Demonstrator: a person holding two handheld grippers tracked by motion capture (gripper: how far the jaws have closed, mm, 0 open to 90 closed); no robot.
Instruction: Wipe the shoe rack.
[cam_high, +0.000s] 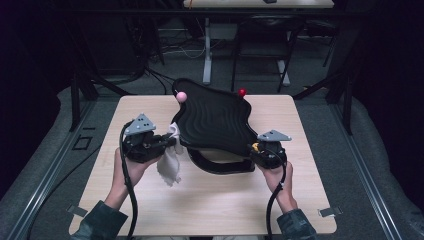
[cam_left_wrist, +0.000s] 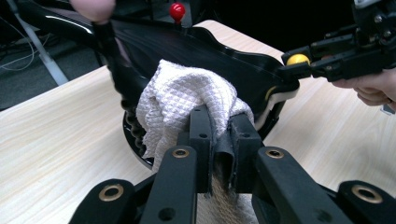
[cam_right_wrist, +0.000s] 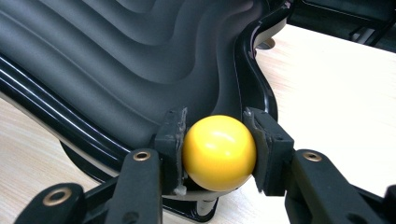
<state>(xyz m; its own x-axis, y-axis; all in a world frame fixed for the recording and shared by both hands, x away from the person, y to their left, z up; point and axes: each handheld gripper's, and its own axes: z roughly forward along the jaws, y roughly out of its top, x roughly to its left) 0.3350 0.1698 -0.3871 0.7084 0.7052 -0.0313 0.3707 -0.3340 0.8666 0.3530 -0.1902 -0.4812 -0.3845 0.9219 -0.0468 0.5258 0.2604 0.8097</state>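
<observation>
High view: a black ridged tray (cam_high: 212, 120) is tilted up at the table's (cam_high: 150, 205) middle, steadied by the right gripper (cam_high: 256, 148), clamped on its yellow knob (cam_right_wrist: 219, 151). The left gripper (cam_high: 172, 141), clenched on a white cloth (cam_left_wrist: 182, 100), is pressed to the tray's left rim. Wiping is judged underway, most of the surface remaining. Open tabletop lies toward the near edge and both sides.

From above the near edge we look forward and down on the table (cam_high: 210, 200). The left gripper view faces right, close to the tray (cam_left_wrist: 243, 70); the right gripper view faces its near-right corner closer still.
</observation>
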